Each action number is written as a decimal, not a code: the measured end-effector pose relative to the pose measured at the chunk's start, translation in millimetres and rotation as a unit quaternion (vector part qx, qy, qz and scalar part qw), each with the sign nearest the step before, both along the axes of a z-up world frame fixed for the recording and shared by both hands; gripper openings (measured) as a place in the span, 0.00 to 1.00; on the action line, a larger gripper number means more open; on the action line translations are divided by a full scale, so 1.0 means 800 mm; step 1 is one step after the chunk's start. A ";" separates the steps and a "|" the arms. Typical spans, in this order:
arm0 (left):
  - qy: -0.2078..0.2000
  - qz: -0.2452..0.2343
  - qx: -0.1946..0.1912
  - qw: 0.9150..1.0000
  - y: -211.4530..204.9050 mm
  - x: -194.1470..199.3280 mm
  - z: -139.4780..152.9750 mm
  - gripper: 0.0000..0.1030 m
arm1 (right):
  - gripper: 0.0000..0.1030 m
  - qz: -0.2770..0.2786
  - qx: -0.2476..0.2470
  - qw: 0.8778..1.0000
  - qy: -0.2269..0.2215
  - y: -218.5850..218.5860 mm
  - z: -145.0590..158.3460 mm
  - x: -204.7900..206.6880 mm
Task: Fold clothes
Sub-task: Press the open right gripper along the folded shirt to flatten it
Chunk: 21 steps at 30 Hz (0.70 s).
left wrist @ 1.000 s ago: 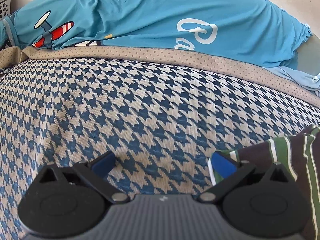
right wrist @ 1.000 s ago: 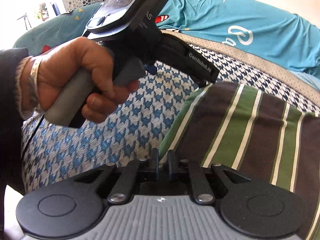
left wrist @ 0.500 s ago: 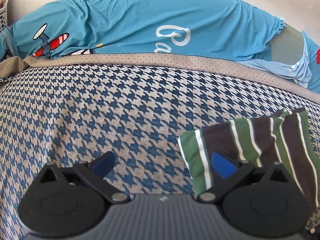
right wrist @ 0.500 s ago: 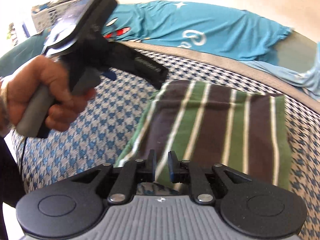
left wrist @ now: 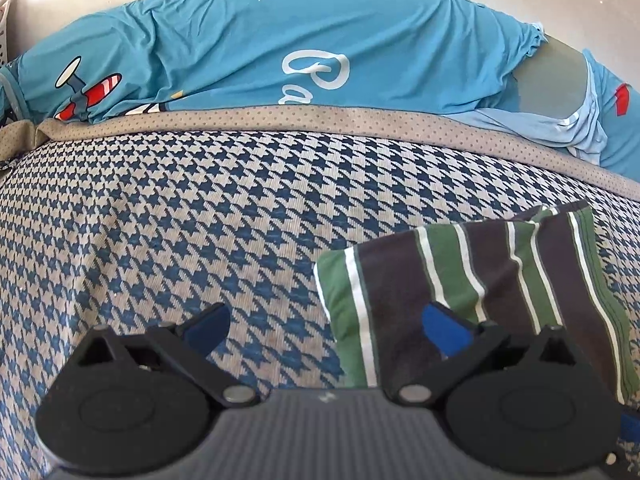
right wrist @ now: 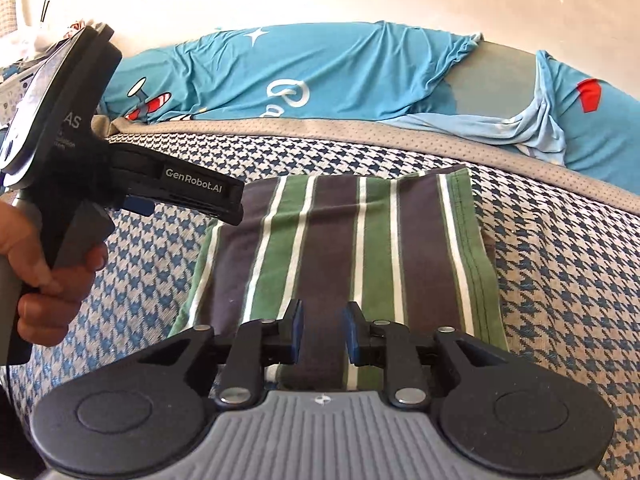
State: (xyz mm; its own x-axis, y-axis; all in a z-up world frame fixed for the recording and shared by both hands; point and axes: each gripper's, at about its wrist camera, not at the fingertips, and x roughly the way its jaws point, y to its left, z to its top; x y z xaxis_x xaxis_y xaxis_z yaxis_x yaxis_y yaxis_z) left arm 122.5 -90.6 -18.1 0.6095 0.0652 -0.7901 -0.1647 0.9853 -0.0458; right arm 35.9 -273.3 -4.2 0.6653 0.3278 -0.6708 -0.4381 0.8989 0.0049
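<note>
While the striped garment [right wrist: 340, 248] lies folded into a flat, neat rectangle on the houndstooth bedcover [left wrist: 200, 220], both tools hang over it with nothing in them, so to my eye this piece is done and the folding step is at its letting-go. The right gripper [right wrist: 322, 332] has its jaws opening, a narrow gap between the blue pads, with the near edge of the cloth showing beneath them but not pinched. The left gripper [left wrist: 326, 326] stands wide, one blue pad over the bedcover, the other above the garment's corner, clear of it. A hand [right wrist: 44, 276] grips that tool's handle.

Next, I'd guess, comes setting this piece aside or reaching for another; that needs a low, flat approach so the stack isn't dragged open.

The garment looks like soft knit jersey, brown and green bands split by thin white lines, edges slightly puffed. The bedcover is a coarse weave, blue and beige. Behind it runs a dotted tan border and rumpled turquoise bedding [left wrist: 320, 40] printed with a plane and star
</note>
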 end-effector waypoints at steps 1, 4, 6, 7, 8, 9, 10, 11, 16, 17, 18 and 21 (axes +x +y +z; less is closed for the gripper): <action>0.001 0.003 -0.002 1.000 -0.003 0.003 -0.003 1.00 | 0.21 -0.001 -0.004 1.000 -0.003 0.000 -0.001 0.000; 0.005 0.002 -0.007 1.000 -0.008 0.019 -0.013 1.00 | 0.21 -0.001 -0.008 1.000 -0.002 0.003 -0.006 0.006; 0.001 -0.003 -0.003 1.000 -0.014 0.025 -0.018 1.00 | 0.21 0.001 -0.002 1.000 0.001 0.006 -0.009 0.013; 0.002 -0.005 0.000 1.000 -0.015 0.029 -0.021 1.00 | 0.21 0.002 -0.003 1.000 0.004 0.008 -0.012 0.015; 0.003 -0.006 0.001 1.000 -0.016 0.033 -0.024 1.00 | 0.21 0.003 -0.005 1.000 0.007 0.010 -0.015 0.018; 0.006 -0.004 -0.001 1.000 -0.015 0.037 -0.027 1.00 | 0.21 0.005 -0.007 1.000 0.011 0.013 -0.019 0.021; 0.008 -0.003 -0.004 1.000 -0.015 0.041 -0.030 1.00 | 0.21 0.004 -0.009 1.000 0.019 0.013 -0.023 0.021; 0.010 -0.001 -0.008 1.000 -0.013 0.044 -0.033 1.00 | 0.21 0.003 -0.012 1.000 0.028 0.014 -0.027 0.020; -0.002 0.007 -0.007 1.000 -0.014 0.056 -0.034 1.00 | 0.22 0.021 -0.021 0.999 0.036 0.008 -0.031 0.010; -0.006 0.010 -0.005 1.000 -0.015 0.059 -0.034 1.00 | 0.22 0.020 -0.017 0.999 0.041 0.005 -0.033 0.008; -0.007 0.013 -0.007 1.000 -0.013 0.062 -0.035 1.00 | 0.22 0.020 -0.012 0.999 0.045 0.001 -0.034 0.006; -0.007 0.028 -0.016 0.999 -0.003 0.074 -0.038 1.00 | 0.22 0.026 -0.005 0.998 0.051 -0.008 -0.035 0.000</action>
State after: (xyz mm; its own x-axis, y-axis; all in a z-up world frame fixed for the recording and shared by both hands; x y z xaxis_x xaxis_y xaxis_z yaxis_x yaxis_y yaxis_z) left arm 181.6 -93.2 -48.4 0.6161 0.0736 -0.7842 -0.2181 0.9726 -0.0800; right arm 36.3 -279.9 -32.4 0.5758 0.3530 -0.7374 -0.4817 0.8753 0.0429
